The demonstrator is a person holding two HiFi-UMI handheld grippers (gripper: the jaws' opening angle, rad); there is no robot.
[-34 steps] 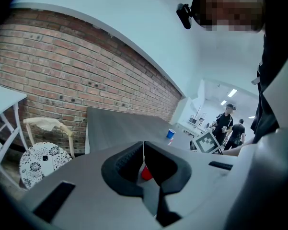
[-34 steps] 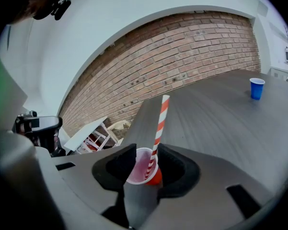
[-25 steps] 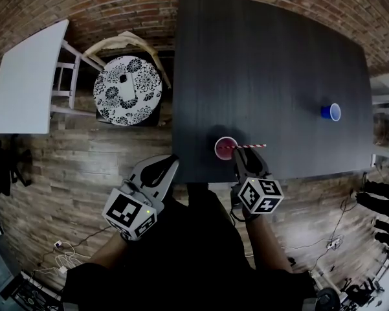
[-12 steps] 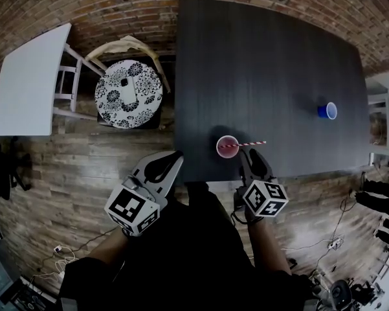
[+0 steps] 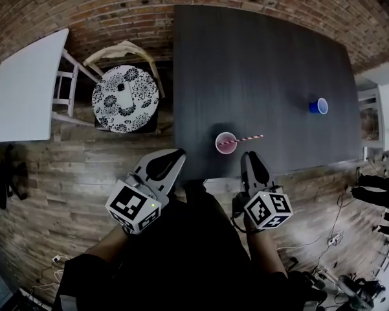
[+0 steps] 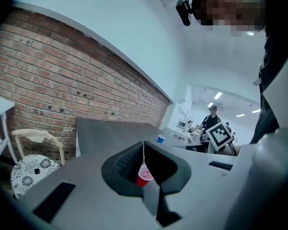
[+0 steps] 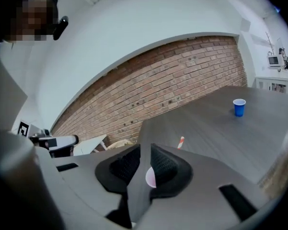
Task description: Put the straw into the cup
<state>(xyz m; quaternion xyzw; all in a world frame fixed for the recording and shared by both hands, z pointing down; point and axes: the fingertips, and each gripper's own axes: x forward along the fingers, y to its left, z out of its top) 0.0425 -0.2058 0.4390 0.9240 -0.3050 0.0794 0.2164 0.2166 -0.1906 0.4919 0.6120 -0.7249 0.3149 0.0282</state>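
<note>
The red plastic cup (image 5: 226, 142) stands near the front edge of the dark grey table (image 5: 259, 63). The red-and-white striped paper straw (image 5: 248, 138) is inside it and leans to the right. The right gripper (image 5: 248, 155) is near the cup on the person's side, not touching it, with its jaws a little spread and empty. The left gripper (image 5: 178, 153) hangs beside the table edge, with its jaws pressed together on nothing.

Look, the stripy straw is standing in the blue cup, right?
Not quite. The stripy straw is standing in the red cup, not the blue cup, which stands far off with nothing in it. The head view shows this.
</note>
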